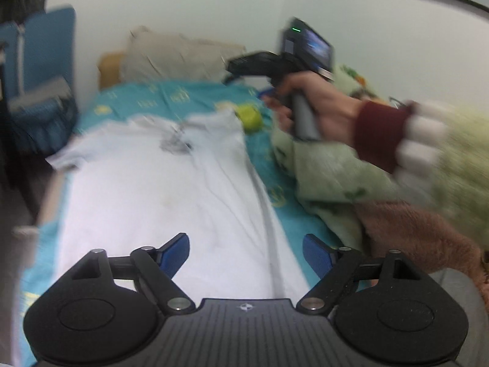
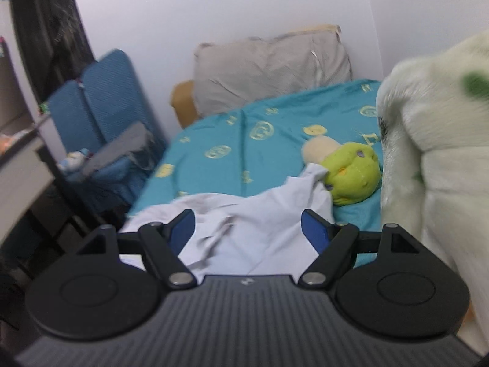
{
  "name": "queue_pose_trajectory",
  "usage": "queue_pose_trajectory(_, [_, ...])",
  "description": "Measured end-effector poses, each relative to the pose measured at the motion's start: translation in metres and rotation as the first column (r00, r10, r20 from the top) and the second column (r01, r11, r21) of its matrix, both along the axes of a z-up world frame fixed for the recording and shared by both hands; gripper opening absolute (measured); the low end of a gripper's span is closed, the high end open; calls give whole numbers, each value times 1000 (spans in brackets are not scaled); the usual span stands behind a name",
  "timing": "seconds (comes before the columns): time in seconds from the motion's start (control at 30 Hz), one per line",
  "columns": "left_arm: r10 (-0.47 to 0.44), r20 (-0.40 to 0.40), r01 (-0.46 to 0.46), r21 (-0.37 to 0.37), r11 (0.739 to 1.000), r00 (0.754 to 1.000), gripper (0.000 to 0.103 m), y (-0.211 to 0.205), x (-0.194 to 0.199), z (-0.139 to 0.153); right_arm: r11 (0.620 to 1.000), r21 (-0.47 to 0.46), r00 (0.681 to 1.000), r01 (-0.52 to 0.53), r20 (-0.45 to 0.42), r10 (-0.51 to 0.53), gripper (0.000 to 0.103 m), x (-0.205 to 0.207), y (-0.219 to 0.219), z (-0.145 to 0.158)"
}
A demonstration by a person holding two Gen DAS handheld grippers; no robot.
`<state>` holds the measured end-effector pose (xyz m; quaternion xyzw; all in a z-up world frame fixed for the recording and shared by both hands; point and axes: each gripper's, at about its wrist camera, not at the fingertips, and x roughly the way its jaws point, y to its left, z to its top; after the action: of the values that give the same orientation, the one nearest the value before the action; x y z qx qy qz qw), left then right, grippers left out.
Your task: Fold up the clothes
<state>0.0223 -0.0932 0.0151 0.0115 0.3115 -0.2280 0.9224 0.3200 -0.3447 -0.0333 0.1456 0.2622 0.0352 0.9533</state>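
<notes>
A white garment (image 1: 159, 192) lies spread lengthwise on the teal bedsheet (image 1: 171, 98). It has a dark print near its far end. My left gripper (image 1: 246, 255) is open and empty, low over the garment's near end. My right gripper (image 2: 248, 229) is open and empty above the garment's far end (image 2: 244, 223). In the left wrist view the right gripper's body (image 1: 275, 61) is held in a hand above the bed's far right, its jaws not visible there.
A green plush toy (image 2: 351, 174) lies on the sheet (image 2: 232, 140) touching the garment's far corner. A grey pillow (image 2: 269, 67) leans at the headboard. A pale green blanket (image 2: 434, 153) is piled along the right. A blue chair (image 2: 97, 107) stands left of the bed.
</notes>
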Motion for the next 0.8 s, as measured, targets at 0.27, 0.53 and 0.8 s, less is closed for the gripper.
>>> queue_pose_trajectory(0.27, [127, 117, -126, -18, 992, 985, 98, 43, -29, 33, 1000, 4, 997, -16, 75, 16, 78, -127, 46, 54])
queue_pose_trajectory(0.53, [176, 202, -178, -11, 984, 963, 103, 69, -40, 50, 998, -60, 993, 4, 120, 4, 78, -226, 89, 52])
queue_pose_trajectory(0.8, [232, 78, -225, -91, 970, 970, 103, 99, 13, 11, 1000, 21, 996, -8, 88, 6, 78, -242, 106, 14])
